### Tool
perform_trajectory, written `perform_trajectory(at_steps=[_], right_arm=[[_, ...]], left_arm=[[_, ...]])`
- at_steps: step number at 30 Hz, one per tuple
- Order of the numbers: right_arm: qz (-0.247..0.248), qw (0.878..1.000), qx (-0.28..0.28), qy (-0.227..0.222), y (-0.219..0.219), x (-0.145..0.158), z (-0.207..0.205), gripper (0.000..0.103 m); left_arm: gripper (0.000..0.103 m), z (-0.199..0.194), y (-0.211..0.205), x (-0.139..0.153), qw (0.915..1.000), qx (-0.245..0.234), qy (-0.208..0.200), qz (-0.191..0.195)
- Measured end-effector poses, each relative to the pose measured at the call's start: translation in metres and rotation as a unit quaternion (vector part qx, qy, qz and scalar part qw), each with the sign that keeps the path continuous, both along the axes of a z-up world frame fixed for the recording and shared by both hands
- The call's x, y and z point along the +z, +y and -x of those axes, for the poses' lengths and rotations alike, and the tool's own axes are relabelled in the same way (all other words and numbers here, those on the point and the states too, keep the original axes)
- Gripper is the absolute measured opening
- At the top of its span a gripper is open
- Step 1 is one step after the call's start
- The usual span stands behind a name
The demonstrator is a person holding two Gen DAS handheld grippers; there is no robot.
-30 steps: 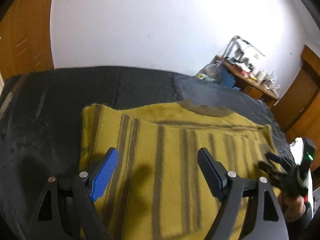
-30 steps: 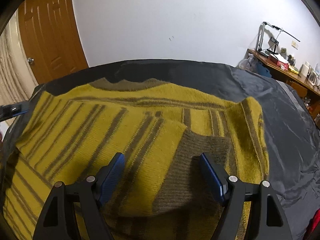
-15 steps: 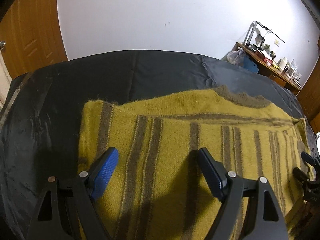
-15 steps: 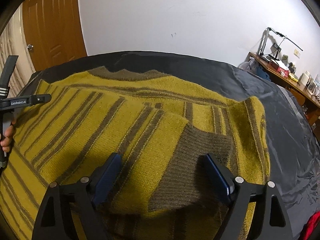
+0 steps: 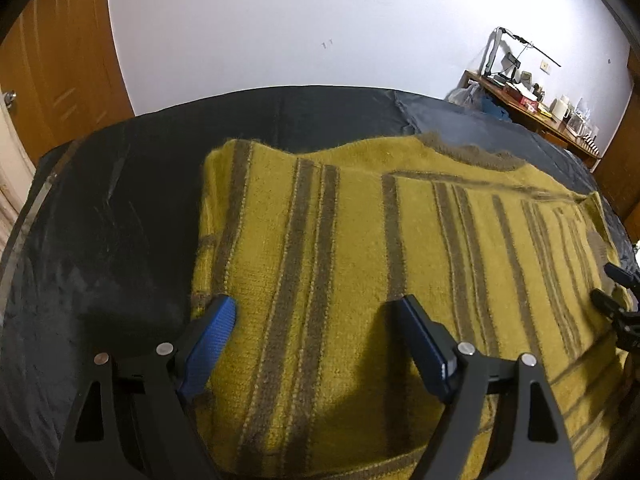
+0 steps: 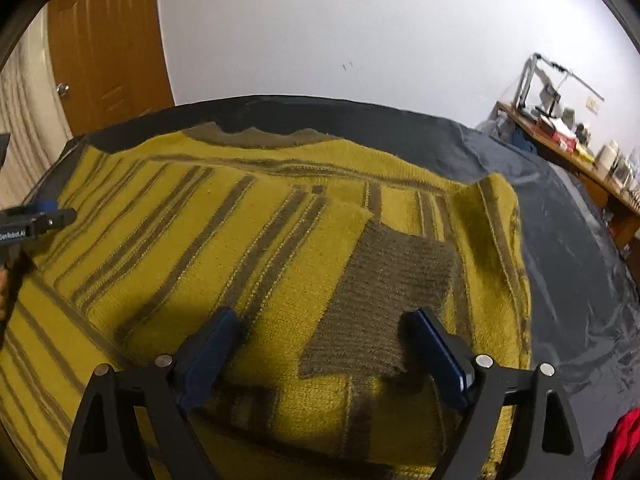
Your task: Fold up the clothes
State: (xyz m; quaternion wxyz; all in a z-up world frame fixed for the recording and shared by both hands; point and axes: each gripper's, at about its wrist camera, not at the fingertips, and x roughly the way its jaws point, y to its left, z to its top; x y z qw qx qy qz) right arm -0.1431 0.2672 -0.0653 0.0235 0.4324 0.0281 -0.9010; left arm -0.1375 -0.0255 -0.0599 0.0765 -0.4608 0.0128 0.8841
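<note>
Right gripper [image 6: 320, 344] hangs low over the sweater [image 6: 248, 248], its fingers [image 6: 212, 344] widening right now, nothing pinched between them; the grey-brown cuff [image 6: 384, 292] of the folded-in sleeve lies just beyond, toward one o'clock. Left gripper [image 5: 316, 332] has its fingers [image 5: 212, 336] well apart too, poised over the sweater's [image 5: 360, 240] near left edge, empty. The yellow striped knit lies spread on the dark bed cover [image 5: 112, 240], collar [image 6: 256, 138] away at twelve o'clock, with the desk [image 6: 568, 148] far off at two o'clock. The risk, as I read it: this knit is thick and loose, so a shallow bite may lift the top layer only and drag that sleeve out of its fold. Uneven lifts would skew the crease.
</note>
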Motion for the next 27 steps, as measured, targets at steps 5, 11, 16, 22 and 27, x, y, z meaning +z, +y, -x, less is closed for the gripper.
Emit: perform_trajectory(at_steps=[5, 11, 16, 22, 27], right_arm=[[-0.002, 1.000, -0.003, -0.005, 0.001, 0.003, -0.005, 0.092], [0.016, 1.000, 0.023, 0.000, -0.002, 0.020, -0.044, 0.092], [0.031, 0.996, 0.078, 0.001, -0.012, 0.031, -0.093, 0.092], [0.023, 0.990, 0.138, -0.024, -0.034, 0.023, -0.150, 0.092], [-0.016, 0.985, 0.163, -0.047, -0.047, 0.002, -0.181, 0.092]], left_arm=[[0.086, -0.004, -0.001, 0.002, 0.9999, 0.004, -0.010, -0.001], [0.086, -0.038, -0.009, 0.014, 0.9997, -0.014, -0.021, -0.003], [0.086, -0.079, -0.012, 0.025, 0.9988, -0.046, -0.018, -0.004], [0.086, -0.137, -0.006, 0.031, 0.9948, -0.100, -0.017, 0.010], [0.086, -0.170, 0.006, 0.023, 0.9906, -0.132, -0.016, 0.030]])
